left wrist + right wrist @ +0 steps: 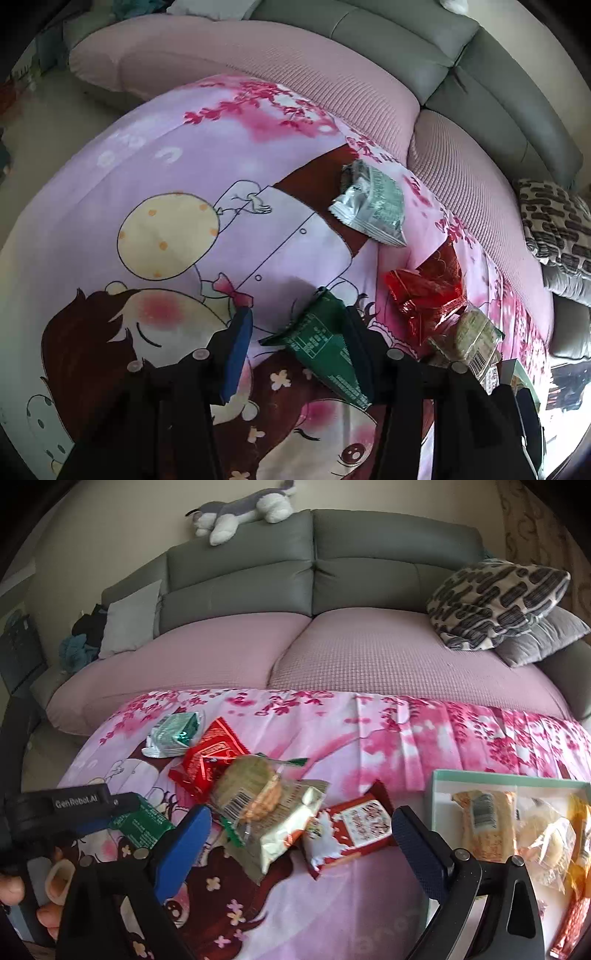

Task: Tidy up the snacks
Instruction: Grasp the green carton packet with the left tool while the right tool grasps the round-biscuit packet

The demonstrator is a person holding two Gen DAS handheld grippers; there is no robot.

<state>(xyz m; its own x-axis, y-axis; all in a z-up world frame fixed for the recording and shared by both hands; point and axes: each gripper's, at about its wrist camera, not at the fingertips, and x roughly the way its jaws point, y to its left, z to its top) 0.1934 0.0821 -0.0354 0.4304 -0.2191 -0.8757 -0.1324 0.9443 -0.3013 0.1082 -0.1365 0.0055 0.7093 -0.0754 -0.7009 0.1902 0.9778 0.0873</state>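
Note:
Snack packets lie on a pink cartoon-print cloth (pixel 166 258). My left gripper (pixel 299 332) is open, its jaws either side of a dark green packet (pixel 325 343) that rests against the right finger. It also shows in the right wrist view (pixel 142 823). My right gripper (pixel 301 834) is open and empty, above a red-and-white packet (pixel 354 830) and a clear cracker pack (pixel 255 794). A red packet (pixel 208 760) and a silver-green packet (pixel 173 734) lie further back. A teal-rimmed box (pixel 509 780) at the right holds several snacks.
A sofa with pink-covered seat cushions (pixel 388 657) runs behind the cloth. A patterned pillow (pixel 495 602) and a grey pillow sit at its right end. A plush dog (pixel 243 509) lies on the backrest. The left gripper body (pixel 70 805) is at the lower left.

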